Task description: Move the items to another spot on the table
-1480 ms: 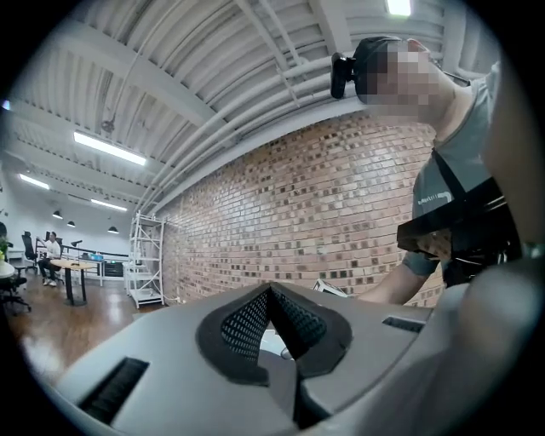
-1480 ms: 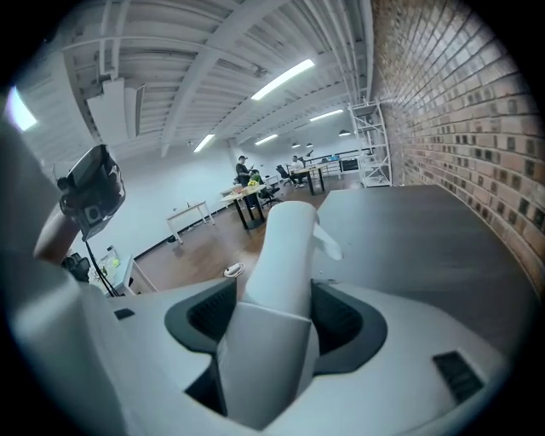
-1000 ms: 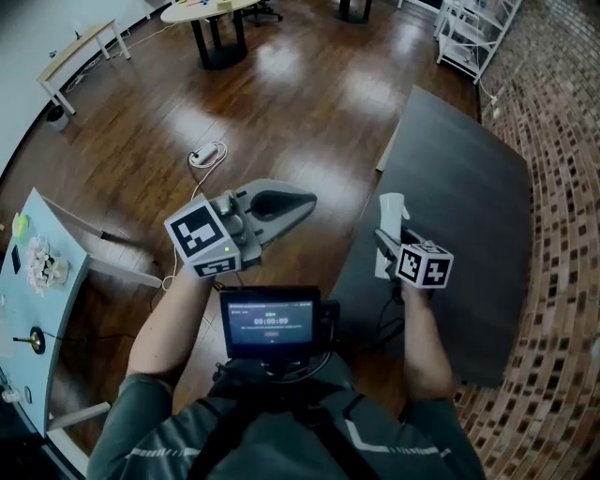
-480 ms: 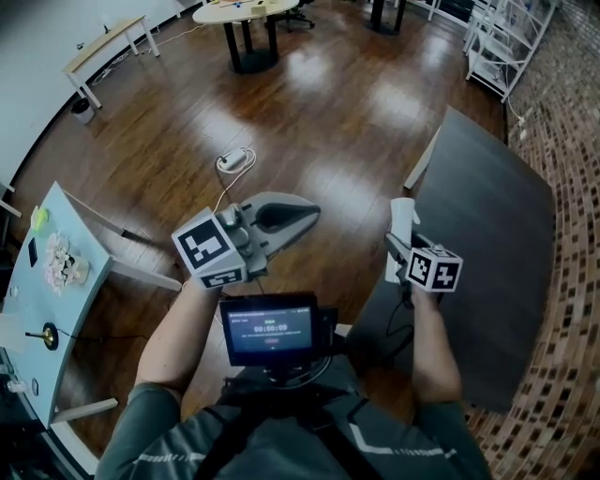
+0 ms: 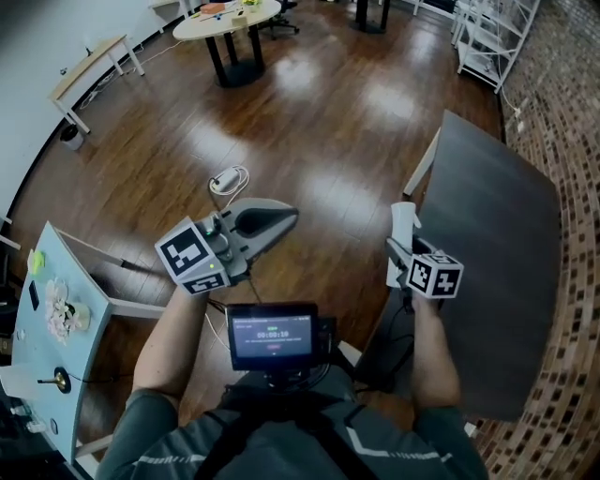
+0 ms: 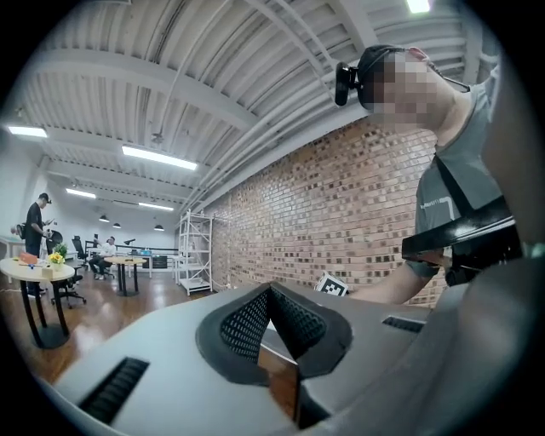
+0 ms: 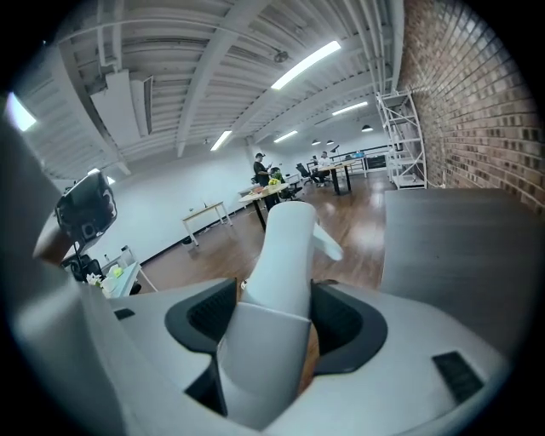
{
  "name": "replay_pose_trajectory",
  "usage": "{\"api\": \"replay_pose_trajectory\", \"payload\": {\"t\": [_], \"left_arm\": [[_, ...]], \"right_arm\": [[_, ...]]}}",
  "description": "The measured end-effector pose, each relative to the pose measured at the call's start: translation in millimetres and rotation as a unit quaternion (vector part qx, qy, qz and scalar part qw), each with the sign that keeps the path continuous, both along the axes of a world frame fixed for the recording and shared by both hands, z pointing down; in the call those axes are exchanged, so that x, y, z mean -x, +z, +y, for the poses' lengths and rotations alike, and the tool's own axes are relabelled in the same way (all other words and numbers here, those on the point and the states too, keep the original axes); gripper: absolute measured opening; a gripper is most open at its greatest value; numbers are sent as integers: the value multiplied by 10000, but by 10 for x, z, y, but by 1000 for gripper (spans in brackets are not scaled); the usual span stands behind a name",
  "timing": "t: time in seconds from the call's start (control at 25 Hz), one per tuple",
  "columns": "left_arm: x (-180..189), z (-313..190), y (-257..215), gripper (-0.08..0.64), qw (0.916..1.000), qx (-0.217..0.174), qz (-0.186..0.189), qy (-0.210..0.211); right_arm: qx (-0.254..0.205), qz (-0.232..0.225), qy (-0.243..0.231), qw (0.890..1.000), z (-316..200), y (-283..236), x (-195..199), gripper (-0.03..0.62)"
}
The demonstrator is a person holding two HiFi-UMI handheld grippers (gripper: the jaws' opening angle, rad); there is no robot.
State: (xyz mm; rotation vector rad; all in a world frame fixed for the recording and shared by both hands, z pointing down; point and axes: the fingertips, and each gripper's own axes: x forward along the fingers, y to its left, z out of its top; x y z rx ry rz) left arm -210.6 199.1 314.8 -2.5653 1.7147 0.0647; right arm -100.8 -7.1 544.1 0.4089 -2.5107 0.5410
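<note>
The right gripper (image 5: 405, 249) holds a white item (image 5: 402, 221) upright in the air, its jaws pinching it from both sides. In the right gripper view the white item (image 7: 285, 247) fills the gap between the dark pads (image 7: 345, 319) and rises tall and rounded, with a small spout sticking out near its top. It may be a spray bottle, though the wide-angle view makes that hard to judge. From the head view the item hangs near the left edge of the dark surface (image 5: 497, 234), which looks bare.

The left gripper (image 5: 284, 215) is raised over the wooden floor (image 5: 309, 122), well apart from the right one. Its jaws are pressed together at the tips with nothing between them, as the left gripper view shows (image 6: 271, 294).

A small screen (image 5: 273, 335) sits on the person's chest between the two forearms. A pale blue table (image 5: 37, 309) with a few small things on it stands at the far left. A round table (image 5: 230, 17) and a white shelf rack (image 5: 487, 33) stand farther off.
</note>
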Motion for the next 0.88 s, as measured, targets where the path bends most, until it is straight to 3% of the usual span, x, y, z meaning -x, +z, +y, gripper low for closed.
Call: {"api": "replay_pose_trajectory", "payload": {"t": [0.24, 0.4, 0.64, 0.88], "left_arm": [[313, -542, 23, -8, 9982, 157, -107, 565], [465, -927, 17, -8, 9953, 128, -90, 952], [862, -1301, 40, -8, 9929, 62, -52, 1184], [835, -1563, -140, -6, 9876, -124, -173, 1557]], "right_arm": [[130, -60, 543, 9984, -474, 60, 171, 282], [218, 5, 1038, 9944, -771, 150, 68, 282], [112, 37, 1427, 9897, -1059, 66, 28, 282], [105, -32, 1682, 9857, -1163, -68, 33, 281]]}}
